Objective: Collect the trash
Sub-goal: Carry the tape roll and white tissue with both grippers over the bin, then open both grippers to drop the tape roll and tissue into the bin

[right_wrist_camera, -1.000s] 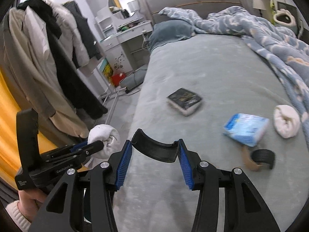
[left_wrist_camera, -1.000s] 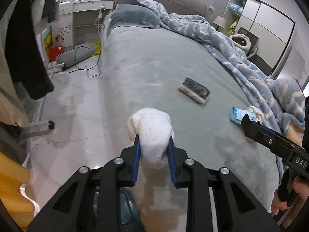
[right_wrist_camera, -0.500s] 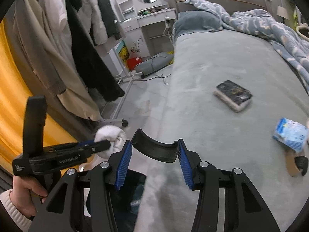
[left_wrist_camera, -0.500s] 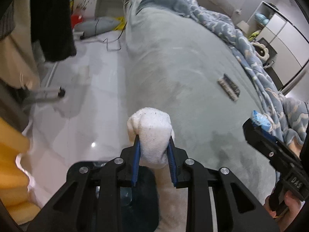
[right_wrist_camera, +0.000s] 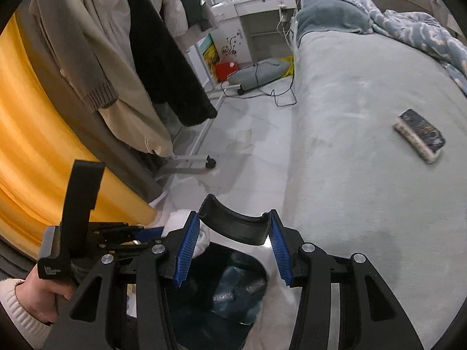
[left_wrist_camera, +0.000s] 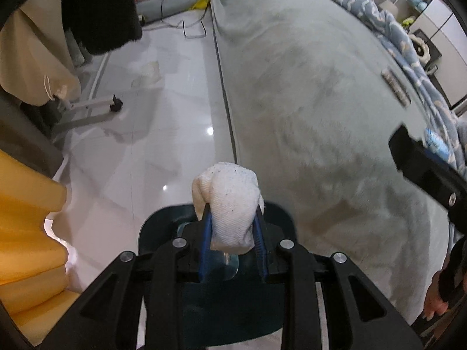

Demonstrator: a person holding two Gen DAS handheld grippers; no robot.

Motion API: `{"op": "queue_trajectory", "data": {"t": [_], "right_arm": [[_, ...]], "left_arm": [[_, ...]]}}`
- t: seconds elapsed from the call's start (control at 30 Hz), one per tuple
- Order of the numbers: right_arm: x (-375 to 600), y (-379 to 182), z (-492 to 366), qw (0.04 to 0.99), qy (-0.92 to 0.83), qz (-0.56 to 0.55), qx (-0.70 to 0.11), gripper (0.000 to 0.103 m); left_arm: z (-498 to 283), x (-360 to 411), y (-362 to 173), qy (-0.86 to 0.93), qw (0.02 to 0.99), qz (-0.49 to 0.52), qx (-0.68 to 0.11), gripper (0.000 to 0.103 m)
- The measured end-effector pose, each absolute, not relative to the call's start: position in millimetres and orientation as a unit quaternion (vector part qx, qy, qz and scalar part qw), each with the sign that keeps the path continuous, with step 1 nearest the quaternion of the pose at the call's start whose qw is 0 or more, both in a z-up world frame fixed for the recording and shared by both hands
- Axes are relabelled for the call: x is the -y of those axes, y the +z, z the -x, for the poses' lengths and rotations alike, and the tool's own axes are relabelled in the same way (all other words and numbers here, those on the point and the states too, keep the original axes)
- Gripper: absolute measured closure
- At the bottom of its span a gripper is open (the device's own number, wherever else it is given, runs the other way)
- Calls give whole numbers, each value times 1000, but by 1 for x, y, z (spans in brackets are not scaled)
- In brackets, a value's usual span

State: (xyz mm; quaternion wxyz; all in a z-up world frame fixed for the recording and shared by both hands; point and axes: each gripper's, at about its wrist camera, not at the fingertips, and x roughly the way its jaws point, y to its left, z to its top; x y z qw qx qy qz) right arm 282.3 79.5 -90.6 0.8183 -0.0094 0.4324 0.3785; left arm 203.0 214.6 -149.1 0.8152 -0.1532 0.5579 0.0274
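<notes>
1. On my left wrist view, the left gripper [left_wrist_camera: 232, 227] is clamped tight on a white wad of tissue [left_wrist_camera: 230, 201], low and centre in the frame, right over a dark teal trash bin [left_wrist_camera: 157, 224].
2. My own gripper hides most of the bin; I only see its rim and something clear and plastic inside, too murky to name.
3. On the right wrist view, the right gripper [right_wrist_camera: 233, 236] pinches a curved black piece [right_wrist_camera: 233, 224] between its blue pads, jaws about half apart. What that piece belonged to I cannot tell.
4. The bin [right_wrist_camera: 227, 291] sits lower centre here, partly behind the fingers.
5. On the bed [right_wrist_camera: 364, 145], a dark-covered book [right_wrist_camera: 420, 134] lies at right, blurred.
6. A blue packet [left_wrist_camera: 436, 143] at the right edge of the left view is half hidden behind the other gripper.
</notes>
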Motion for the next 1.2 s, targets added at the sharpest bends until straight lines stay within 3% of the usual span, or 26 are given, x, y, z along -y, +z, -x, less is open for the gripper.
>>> {"op": "queue_trajectory", "data": {"t": [0.6, 0.83, 1.2], "right_arm": [[-143, -139, -283, 773, 386, 54, -500, 54], [-155, -161, -283, 759, 379, 73, -524, 54], [-174, -201, -274, 736, 372, 115, -554, 54]], "left_arm": [[-169, -228, -203, -13, 749, 139, -647, 71], [-156, -241, -205, -15, 744, 135, -655, 47], [-147, -267, -162, 10, 804, 132, -580, 32]]}}
